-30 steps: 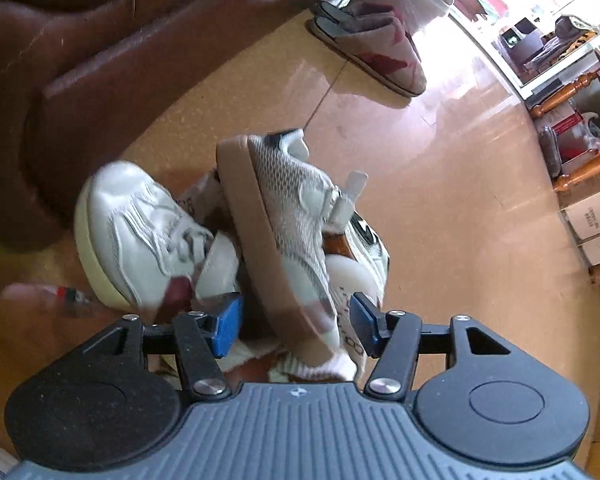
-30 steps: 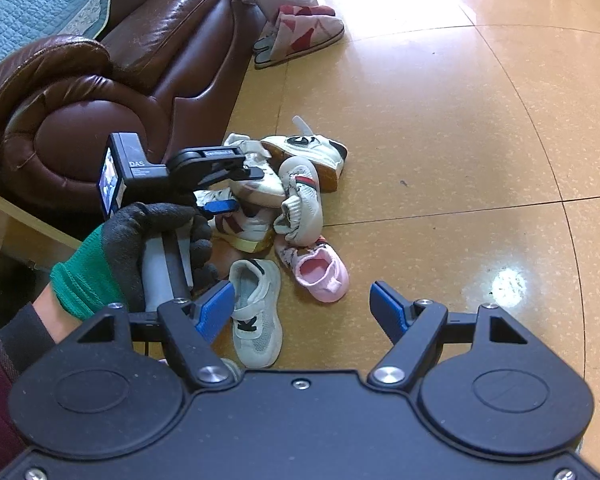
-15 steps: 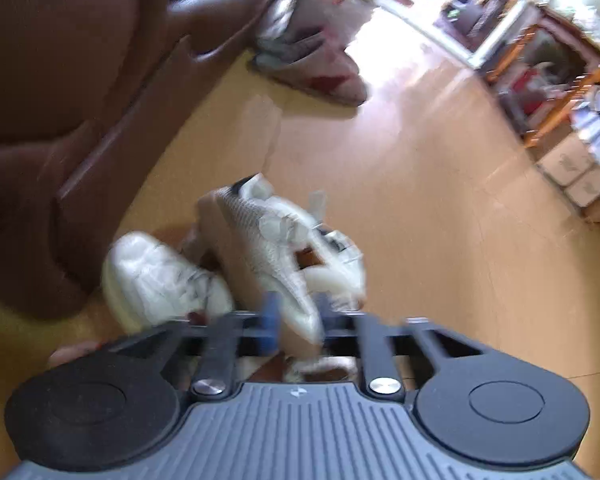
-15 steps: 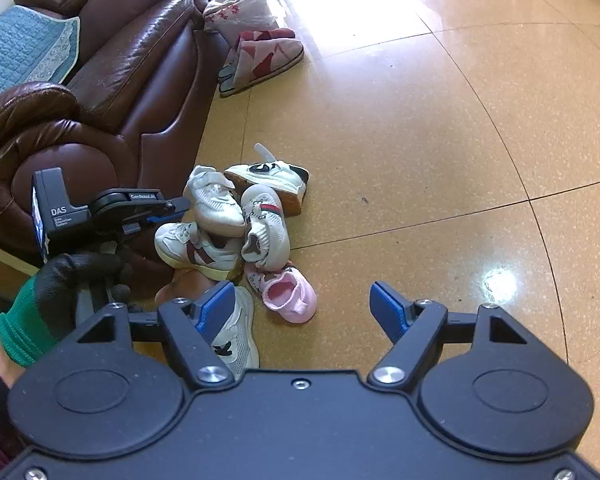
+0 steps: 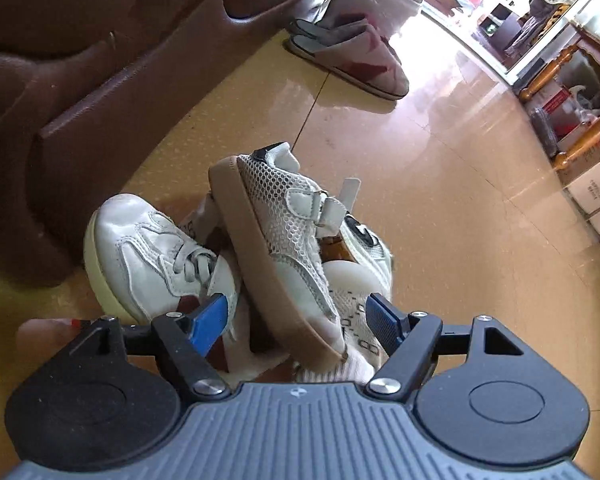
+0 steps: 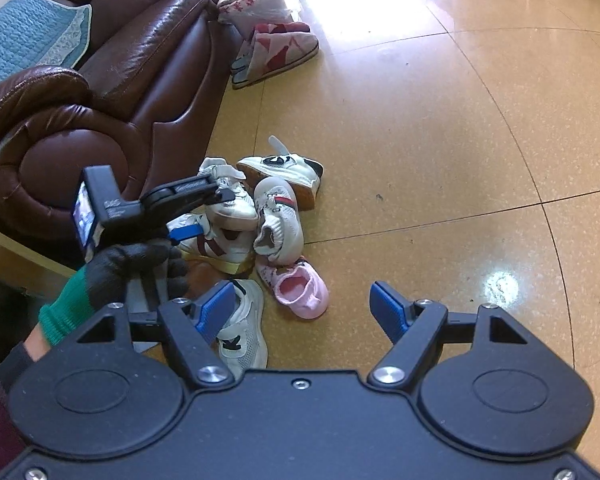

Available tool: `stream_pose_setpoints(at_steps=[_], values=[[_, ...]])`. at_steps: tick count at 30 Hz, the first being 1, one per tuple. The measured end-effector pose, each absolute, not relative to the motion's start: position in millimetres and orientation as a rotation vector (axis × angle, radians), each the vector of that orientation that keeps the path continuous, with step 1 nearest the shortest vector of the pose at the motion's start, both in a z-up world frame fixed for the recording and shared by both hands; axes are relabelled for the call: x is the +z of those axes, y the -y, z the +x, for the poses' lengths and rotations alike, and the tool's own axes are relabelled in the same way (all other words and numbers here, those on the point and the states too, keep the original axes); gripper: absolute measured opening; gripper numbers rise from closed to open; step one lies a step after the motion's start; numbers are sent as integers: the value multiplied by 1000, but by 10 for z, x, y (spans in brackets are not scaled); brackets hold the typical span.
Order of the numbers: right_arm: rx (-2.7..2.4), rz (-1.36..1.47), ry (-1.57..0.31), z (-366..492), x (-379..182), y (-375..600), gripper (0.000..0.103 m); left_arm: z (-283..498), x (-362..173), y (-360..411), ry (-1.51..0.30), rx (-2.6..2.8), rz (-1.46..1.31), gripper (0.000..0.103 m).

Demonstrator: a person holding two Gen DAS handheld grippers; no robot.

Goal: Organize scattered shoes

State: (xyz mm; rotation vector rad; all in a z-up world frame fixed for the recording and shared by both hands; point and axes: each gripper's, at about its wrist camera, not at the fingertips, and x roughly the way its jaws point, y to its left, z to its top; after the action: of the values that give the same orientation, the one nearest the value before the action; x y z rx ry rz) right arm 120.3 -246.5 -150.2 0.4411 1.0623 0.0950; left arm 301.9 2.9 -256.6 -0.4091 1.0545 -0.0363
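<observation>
- The mesh shoe (image 5: 288, 216) is white with a tan sole.
- The small shoe (image 6: 298, 294) is pink.
- The sofa (image 6: 140, 76) is dark brown.
- The floor (image 6: 440, 140) is speckled yellow.
- The glove (image 6: 112, 276) is black and green.

Both hand-held grippers (image 5: 298, 314) (image 6: 304, 308) open, angled downward

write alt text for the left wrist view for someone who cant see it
The left gripper, jaws open and just closing a little, straddles a mesh toddler shoe with a tan sole lying on its side atop a pile of small white shoes on a tan floor. A brown leather sofa stands left, patterned slippers beyond.
</observation>
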Motion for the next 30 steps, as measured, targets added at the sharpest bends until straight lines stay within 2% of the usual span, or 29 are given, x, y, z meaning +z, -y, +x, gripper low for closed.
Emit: stream_pose_setpoints(at_steps=[1,10,13,23,24,25,26,27,30], values=[[95,441,-1064,1202,-1504,2463,76,3017,-2579,-24,-1049,-33,-403,43],[81,446,-1061,1189,-1521,2512,76,2797,-2345,-212,-968,-144,-419,37],[70,439,-1053,1170,-1528,2537,76,2662,-2255,-290,-1010,-189,-446,35],[66,414,-1043,1170,-1491,2475,77,2160,-2570,-531,-1156,-164,-652,31],[68,406,-1041,1176,-1490,2462,76,2125,-2587,-502,-1173,-164,-606,31],[68,400,-1042,1182,-1496,2451,76,2082,-2616,-480,-1203,-162,-570,41],[69,382,-1048,1194,-1519,2421,76,2045,-2641,-476,-1240,-156,-553,66],[69,368,-1051,1203,-1539,2399,77,2020,-2615,-477,-1244,-154,-531,71],[78,351,-1055,1268,-1634,2330,76,1910,-2380,-392,-1206,-191,-317,71]])
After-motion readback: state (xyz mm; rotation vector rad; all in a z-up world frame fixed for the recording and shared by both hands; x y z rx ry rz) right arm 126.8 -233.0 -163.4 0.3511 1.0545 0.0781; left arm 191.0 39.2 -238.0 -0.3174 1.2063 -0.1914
